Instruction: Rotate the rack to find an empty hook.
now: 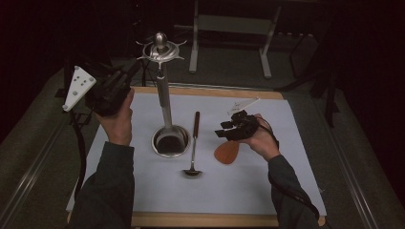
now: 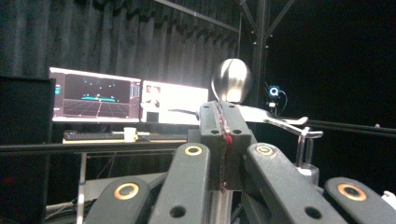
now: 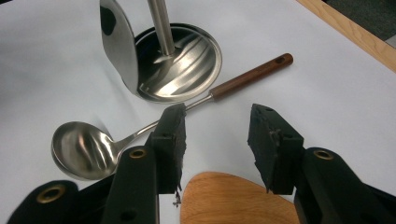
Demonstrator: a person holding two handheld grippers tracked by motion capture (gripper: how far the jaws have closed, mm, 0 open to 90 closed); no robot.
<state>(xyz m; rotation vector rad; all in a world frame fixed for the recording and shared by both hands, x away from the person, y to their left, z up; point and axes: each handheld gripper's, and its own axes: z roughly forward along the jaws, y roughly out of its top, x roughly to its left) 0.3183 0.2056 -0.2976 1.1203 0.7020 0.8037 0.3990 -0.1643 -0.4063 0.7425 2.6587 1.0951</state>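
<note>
The left claw (image 1: 125, 76), jaws pressed together, is raised beside the utensil stand (image 1: 165, 102) at the bench's (image 1: 286, 191) far left. The right claw (image 3: 215, 144), spread, hovers over the wooden spatula (image 3: 233, 198) mid-bench, a ladle (image 3: 93, 144) just beside it.

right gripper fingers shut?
No: the right gripper fingers stand apart above the wooden spatula, nothing pressed between them.

We are seeing a dim room with light falling from above on the white mat (image 1: 267, 181); the monitors (image 2: 128, 100) are glaring, steel is reflecting brightly, and edges are looking soft.
</note>
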